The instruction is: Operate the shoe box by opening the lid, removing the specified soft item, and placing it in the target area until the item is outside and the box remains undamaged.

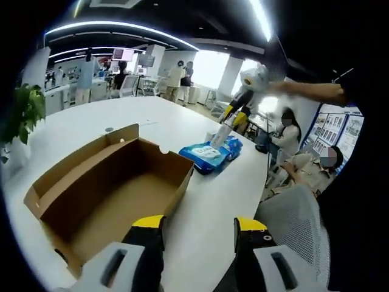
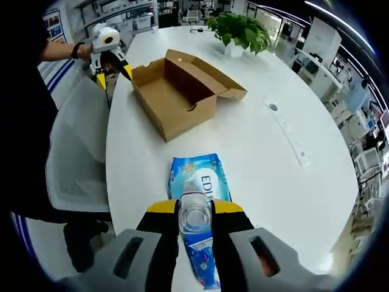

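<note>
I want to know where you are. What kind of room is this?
Probably a big open office or lab: a long white table, ceiling strip lights, a potted plant, and people at desks in the background.

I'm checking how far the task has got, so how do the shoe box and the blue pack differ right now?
The shoe box is stiff brown cardboard, open and empty; the blue pack is a soft, flat, printed pouch. The box stands free near the left tool, which is open; the pack's end is pinched in the right tool. The box looks the larger. Both rest on the white table, apart from each other.
</note>
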Available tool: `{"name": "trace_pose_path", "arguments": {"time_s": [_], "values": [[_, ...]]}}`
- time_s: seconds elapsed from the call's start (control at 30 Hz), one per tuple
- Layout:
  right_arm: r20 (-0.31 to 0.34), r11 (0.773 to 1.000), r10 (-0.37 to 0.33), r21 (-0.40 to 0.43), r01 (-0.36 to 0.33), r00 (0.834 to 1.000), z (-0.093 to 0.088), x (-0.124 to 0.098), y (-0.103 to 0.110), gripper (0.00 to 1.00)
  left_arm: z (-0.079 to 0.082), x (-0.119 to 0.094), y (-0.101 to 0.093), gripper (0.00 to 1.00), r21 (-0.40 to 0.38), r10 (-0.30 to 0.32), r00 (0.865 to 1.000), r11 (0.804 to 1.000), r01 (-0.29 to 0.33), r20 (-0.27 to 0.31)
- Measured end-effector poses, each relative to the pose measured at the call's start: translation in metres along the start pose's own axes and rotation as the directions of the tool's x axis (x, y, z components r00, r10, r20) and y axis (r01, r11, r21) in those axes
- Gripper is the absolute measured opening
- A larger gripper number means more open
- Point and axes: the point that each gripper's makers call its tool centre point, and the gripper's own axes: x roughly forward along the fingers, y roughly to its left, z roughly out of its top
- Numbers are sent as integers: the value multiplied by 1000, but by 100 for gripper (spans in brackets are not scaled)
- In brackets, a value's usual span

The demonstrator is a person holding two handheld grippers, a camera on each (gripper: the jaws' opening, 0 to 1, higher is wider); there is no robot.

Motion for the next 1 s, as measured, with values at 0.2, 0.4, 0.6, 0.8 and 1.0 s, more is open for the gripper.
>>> {"name": "trace_pose_path", "arguments": {"time_s": [0.2, 0.4, 0.6, 0.8, 1.0], "values": [[-13, 1000, -8, 1, 8, 1000, -4, 2, -21, 17, -4, -3, 3, 45, -19, 19, 1000, 1000, -19, -6], [-40, 1000, -18, -9, 18, 999, -13, 4, -39, 17, -8, -7, 7, 44, -47, 46, 999, 998, -46, -2], [-50, 999, -34, -6, 34, 998, -19, 5, -58, 17, -9, -7, 10, 44, -67, 63, 998, 996, -63, 2], [-71, 999, -44, -12, 43, 997, -26, 12, -73, 17, -10, -8, 12, 44, -84, 79, 997, 993, -79, 3], [-85, 999, -41, -16, 40, 996, -30, 19, -83, 17, -14, -8, 15, 44, -102, 93, 996, 990, -93, -3]]}}
